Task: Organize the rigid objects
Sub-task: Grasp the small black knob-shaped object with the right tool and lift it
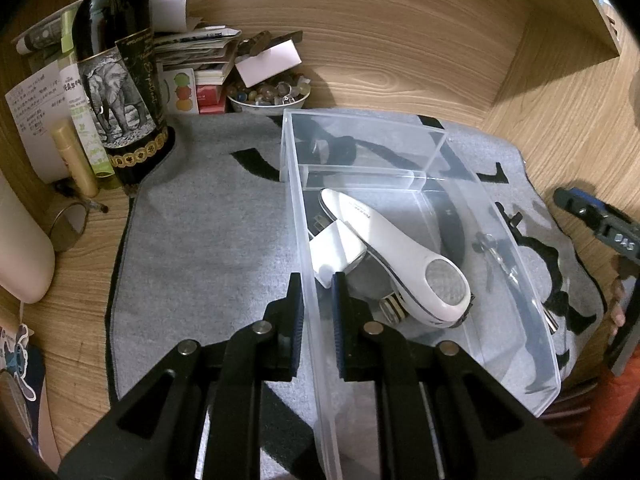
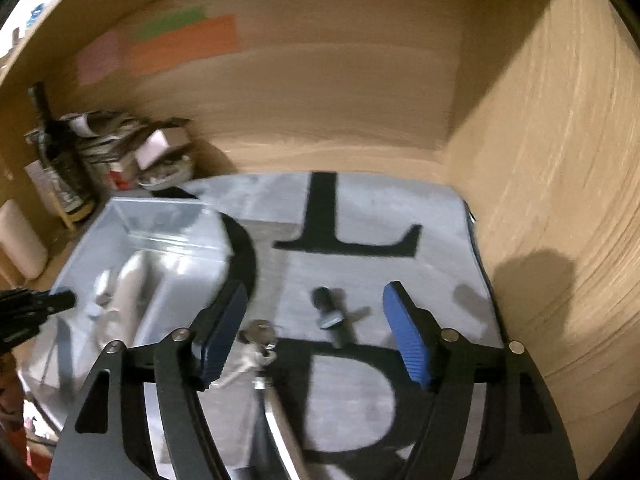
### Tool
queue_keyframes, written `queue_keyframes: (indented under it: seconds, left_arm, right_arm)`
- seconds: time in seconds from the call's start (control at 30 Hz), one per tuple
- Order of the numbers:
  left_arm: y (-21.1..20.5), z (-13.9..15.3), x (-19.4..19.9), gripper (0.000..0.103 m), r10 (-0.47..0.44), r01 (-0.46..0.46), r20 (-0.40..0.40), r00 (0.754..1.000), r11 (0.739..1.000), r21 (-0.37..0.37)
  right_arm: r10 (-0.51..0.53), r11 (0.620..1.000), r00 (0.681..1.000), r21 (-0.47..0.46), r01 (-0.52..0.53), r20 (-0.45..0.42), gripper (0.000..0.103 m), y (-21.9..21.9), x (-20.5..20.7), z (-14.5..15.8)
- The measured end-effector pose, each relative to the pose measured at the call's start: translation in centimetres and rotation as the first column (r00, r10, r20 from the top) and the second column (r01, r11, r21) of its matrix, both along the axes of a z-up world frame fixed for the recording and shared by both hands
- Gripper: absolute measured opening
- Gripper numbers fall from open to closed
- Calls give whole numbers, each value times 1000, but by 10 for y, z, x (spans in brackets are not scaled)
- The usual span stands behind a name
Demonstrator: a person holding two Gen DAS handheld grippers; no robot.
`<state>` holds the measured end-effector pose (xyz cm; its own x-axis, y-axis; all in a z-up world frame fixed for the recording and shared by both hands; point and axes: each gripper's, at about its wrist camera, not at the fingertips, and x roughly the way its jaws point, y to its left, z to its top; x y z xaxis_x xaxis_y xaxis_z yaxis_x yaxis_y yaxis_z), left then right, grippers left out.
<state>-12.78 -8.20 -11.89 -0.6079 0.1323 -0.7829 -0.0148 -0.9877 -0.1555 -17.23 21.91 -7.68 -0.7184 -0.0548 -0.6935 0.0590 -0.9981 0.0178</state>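
Keys (image 2: 256, 344) right of bin (image 2: 120, 216)

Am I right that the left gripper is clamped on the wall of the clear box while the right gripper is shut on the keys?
Not quite. The left gripper is clamped on the wall of the clear box, but the right gripper is open in the right wrist view; the keys lie loose on the grey mat between its fingers.

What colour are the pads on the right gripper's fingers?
Blue, ribbed pads on black arms, seen best in the right wrist view.
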Motion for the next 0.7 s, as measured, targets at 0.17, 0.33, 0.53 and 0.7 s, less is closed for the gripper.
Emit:
queue_keyframes:
  seconds: [0.17, 0.33, 0.53, 0.7]
  left_arm:
    - [-1, -1, 0, 12, 2, -2, 0, 1000, 1000, 0]
    - [-1, -1, 1, 11, 1, -1, 0, 1000, 1000, 0]
    - [-1, -1, 1, 11, 2, -2, 0, 1000, 1000, 0]
    - [-1, -1, 1, 11, 2, -2, 0, 1000, 1000, -2]
  right_arm:
    - [-19, 1000, 997, 6, 19, 74, 68, 10, -19, -28]
    - [-2, 1000, 987, -15, 4, 163, 58, 12, -40, -55]
    - [-1, 999, 973, -34, 9, 230, 22, 16, -48, -75]
    - [7, 1000, 982, -27, -2, 186, 22, 13, -35, -65]
